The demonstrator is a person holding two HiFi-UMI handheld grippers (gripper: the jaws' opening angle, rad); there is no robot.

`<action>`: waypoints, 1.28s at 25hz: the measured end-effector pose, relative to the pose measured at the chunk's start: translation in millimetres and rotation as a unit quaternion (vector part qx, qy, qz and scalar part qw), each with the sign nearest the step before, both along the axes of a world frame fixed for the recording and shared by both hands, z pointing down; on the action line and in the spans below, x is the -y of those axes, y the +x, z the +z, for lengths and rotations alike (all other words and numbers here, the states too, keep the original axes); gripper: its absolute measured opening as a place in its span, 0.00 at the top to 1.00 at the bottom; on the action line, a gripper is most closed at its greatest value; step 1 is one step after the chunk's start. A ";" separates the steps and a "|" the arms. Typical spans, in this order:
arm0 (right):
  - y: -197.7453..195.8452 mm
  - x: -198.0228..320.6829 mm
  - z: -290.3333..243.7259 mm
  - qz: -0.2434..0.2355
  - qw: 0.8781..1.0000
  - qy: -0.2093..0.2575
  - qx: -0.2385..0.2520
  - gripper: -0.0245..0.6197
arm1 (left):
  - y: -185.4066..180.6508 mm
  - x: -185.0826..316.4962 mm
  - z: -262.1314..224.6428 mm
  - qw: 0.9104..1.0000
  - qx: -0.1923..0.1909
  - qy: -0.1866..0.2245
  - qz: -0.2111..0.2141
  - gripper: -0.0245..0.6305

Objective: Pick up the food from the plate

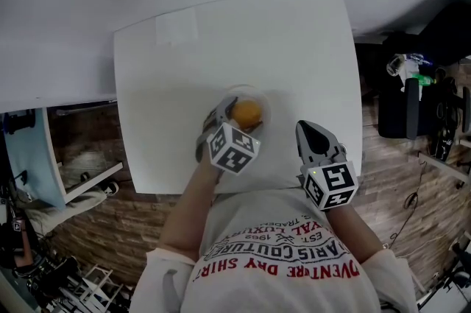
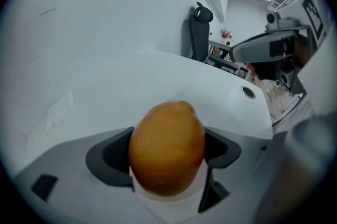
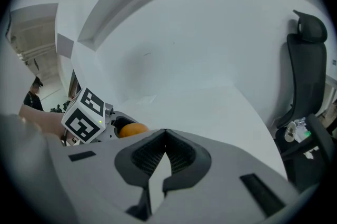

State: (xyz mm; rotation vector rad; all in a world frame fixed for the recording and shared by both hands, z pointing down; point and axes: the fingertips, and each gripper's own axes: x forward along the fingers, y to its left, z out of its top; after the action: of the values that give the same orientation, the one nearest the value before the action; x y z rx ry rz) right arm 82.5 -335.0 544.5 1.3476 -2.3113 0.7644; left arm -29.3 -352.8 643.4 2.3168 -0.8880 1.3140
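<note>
Orange, lemon-shaped food [image 2: 167,150] is pinched between my left gripper [image 1: 239,116] jaws, right over the plate [image 1: 267,113] mid-table [image 1: 184,83]. Can't tell if it's clear of the plate. I'd lift straight up with a steady squeeze, since round stuff squirts out. Right gripper [image 3: 160,157] sits near-right, jaws pressed together, empty.
</note>
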 end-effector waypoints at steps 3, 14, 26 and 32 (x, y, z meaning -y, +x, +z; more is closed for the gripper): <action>-6.2 0.3 -5.5 -0.008 1.000 0.009 0.000 0.95 | -3.5 2.4 -17.7 0.999 -0.009 0.031 -0.012 0.37; -30.1 -3.0 -48.8 -0.023 0.998 0.066 -0.005 0.95 | -23.8 2.9 -117.1 0.978 -0.129 0.131 -0.103 0.37; -61.2 -5.6 -108.4 -0.045 0.986 0.161 -0.013 0.95 | -78.5 -11.1 -236.7 0.904 -0.249 0.273 -0.218 0.37; -71.9 -7.3 -125.0 -0.042 0.980 0.194 -0.017 0.95 | -107.3 -24.3 -264.1 0.877 -0.253 0.327 -0.246 0.37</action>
State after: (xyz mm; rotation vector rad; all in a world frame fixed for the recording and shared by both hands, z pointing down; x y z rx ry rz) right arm 10.6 -327.6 419.5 1.3881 -2.5617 0.2662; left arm -136.6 -328.5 379.3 2.4278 -1.7485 0.1685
